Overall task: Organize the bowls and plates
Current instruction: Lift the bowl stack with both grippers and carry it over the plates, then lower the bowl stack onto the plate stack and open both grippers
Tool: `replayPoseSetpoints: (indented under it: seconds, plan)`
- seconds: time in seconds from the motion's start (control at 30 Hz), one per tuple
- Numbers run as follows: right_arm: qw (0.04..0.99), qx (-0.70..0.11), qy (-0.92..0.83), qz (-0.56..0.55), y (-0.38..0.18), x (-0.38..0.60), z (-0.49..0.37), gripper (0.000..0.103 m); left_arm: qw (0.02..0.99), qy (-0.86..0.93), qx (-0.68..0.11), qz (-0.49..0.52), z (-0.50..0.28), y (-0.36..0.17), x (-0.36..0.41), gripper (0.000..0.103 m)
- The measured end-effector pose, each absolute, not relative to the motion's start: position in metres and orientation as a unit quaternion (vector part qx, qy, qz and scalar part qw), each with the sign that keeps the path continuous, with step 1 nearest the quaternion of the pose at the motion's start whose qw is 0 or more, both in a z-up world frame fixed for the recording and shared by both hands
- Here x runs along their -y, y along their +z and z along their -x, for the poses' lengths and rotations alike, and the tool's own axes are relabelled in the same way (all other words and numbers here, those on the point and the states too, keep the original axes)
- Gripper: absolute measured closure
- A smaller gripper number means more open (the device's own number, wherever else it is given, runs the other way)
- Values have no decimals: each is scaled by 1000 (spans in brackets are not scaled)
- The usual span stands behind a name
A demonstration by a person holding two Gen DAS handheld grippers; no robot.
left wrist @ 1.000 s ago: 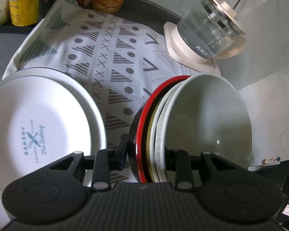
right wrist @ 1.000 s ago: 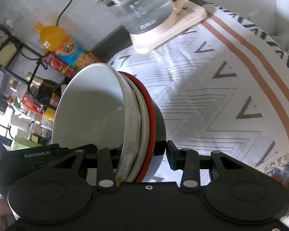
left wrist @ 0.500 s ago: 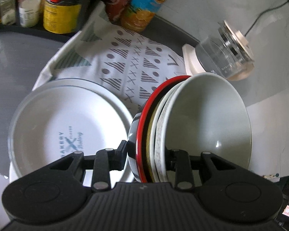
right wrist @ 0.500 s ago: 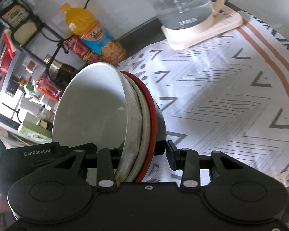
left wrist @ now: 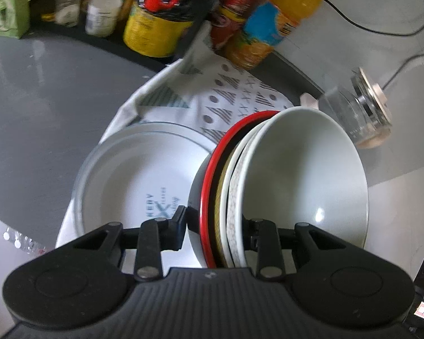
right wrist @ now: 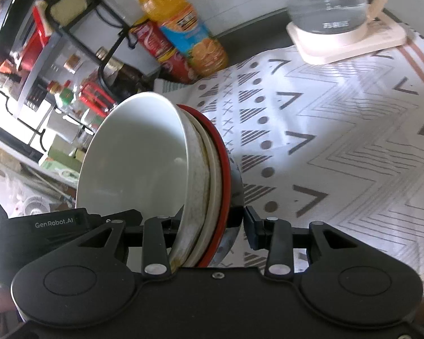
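Left wrist — gripper (left wrist: 214,228) clamped on bowl stack (left wrist: 282,186)

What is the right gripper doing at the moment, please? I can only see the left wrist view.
Observer: The right gripper is clamped on the near rim of the same stack of bowls that you hold, one jaw inside the white bowl, the other against the steel outer bowl.
Operator: Thank you. How is the glass kettle placed?
Observer: The glass kettle is seated on its cream base, which stands on the far part of the patterned cloth.
Operator: What lies beside the stack on your side?
Observer: Only that cloth, with grey zigzags and orange stripes near its right edge.
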State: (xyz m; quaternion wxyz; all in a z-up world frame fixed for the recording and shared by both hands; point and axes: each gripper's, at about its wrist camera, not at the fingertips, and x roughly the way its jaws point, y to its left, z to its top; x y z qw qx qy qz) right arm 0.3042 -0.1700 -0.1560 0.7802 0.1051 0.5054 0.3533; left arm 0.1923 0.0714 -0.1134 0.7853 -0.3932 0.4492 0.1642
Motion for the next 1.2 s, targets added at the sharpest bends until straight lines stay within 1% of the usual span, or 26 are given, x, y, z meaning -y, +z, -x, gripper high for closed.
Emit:
replayPoseSetpoints:
  seconds: [0.57, 1.2]
  plan:
    - [755, -527, 385, -66, -166, 117, -294, 65, 763, 210, -447, 417, -161, -129, -110, 73]
    - [744, -551, 373, -63, -183, 98, -293, 65, 752, 214, -459, 423, -160, -150, -124, 72]
